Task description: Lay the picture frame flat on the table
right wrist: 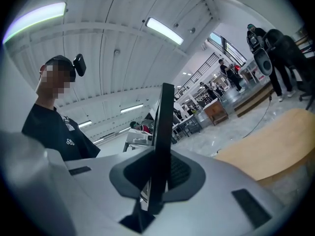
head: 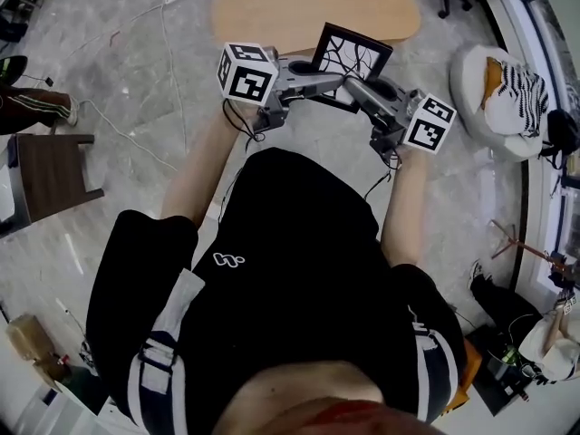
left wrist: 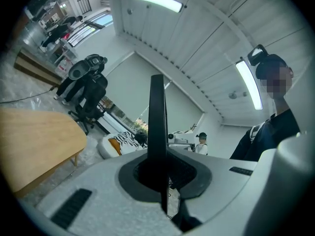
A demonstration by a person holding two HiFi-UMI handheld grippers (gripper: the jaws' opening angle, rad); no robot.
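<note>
Floor (head: 136,80): pale grey, marbled. Reference: oval light-wood table (head: 313,7). White beanbag (head: 476,71) to its right; dark wooden stool (head: 50,175) well to its left; black office chair (left wrist: 86,90) beyond it. Ceiling strip lights (left wrist: 156,0) lit.

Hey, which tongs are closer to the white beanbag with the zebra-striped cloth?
Right. The right tongs clamp the picture frame on the side facing the beanbag; the left tongs clamp its opposite side, farther from the beanbag.

Open-plan office: swivel chairs (left wrist: 83,90), desks (right wrist: 215,113)
</note>
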